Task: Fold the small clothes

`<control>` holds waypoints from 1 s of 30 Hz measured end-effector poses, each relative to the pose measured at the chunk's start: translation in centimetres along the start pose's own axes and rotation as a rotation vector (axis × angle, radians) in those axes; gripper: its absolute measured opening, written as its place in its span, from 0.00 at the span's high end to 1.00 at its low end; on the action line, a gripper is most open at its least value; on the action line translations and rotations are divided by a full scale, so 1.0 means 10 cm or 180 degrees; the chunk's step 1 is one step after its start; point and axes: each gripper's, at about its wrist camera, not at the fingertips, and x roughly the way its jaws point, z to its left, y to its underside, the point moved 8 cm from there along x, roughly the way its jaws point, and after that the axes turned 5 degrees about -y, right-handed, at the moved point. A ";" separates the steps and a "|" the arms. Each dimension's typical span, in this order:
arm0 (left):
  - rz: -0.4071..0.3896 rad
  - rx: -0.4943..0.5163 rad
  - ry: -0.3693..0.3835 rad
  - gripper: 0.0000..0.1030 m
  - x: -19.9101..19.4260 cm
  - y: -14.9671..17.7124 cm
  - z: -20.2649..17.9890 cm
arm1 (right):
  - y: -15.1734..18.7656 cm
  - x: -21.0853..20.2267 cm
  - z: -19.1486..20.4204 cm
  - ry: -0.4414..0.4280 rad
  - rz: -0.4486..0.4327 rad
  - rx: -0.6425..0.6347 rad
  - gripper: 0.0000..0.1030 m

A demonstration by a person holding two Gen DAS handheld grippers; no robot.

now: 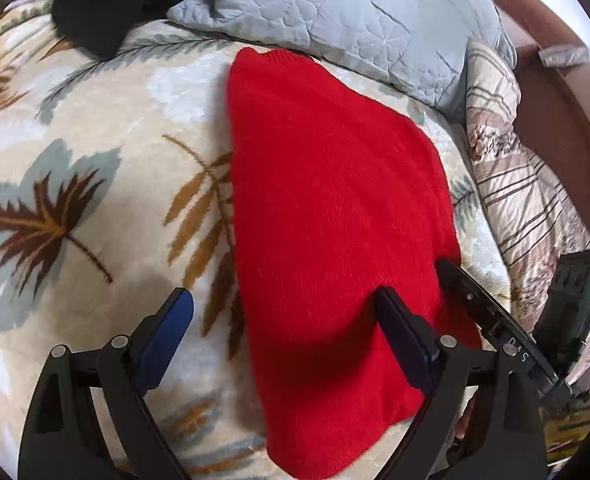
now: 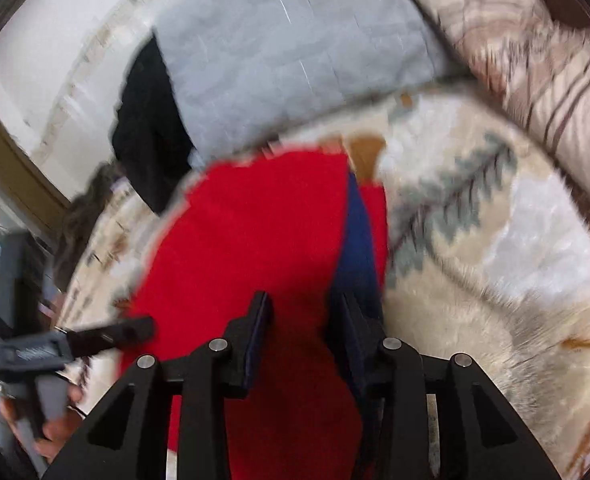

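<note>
Red knit garment (image 1: pixel 335 216) lies flat on the leaf-patterned blanket (image 1: pixel 95 160) of the bed, already folded into a narrow tapering panel, its far end just short of the grey quilted pillow (image 1: pixel 335 12). Going left to right in the left wrist view: a dark garment (image 1: pixel 91 20) sits at the far left edge of the bed, well apart from the red piece; the left gripper (image 1: pixel 285 312) hangs over the near left edge of the garment with its jaws wide apart and nothing between them, one blue pad over bare blanket, the other over red knit. Further right, the right gripper (image 1: pixel 495 320) shows as a black finger at the garment's near right corner; a striped quilt (image 1: pixel 527 184) lies beyond it. In the right wrist view, which is blurred, the right gripper (image 2: pixel 301 332) has its jaws partly apart and opening; red knit fills the gap, but we cannot tell whether the pads press it. A dark blue strip (image 2: pixel 359 232) runs along the garment's right edge; we cannot say what it is. Risks, as we judge them: if the right jaws catch the knit as they part and withdraw, the fold will drag open. If the left jaws close here, they may pinch the plush blanket with the edge. The soft bedding may let the panel skew.
</note>
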 end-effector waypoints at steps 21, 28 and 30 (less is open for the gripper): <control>0.0142 -0.0705 0.0784 0.10 0.10 -0.29 0.21 | -0.46 -0.17 -0.46 -0.0284 -0.0301 0.0749 0.44; 0.0310 -0.0574 0.0961 0.08 0.33 -0.12 -0.06 | -0.21 0.25 -0.34 -0.0770 0.0015 0.0702 0.32; 0.0342 -0.0603 0.0978 0.08 0.36 -0.14 -0.10 | -0.23 0.33 -0.20 -0.0790 0.0091 0.0508 0.19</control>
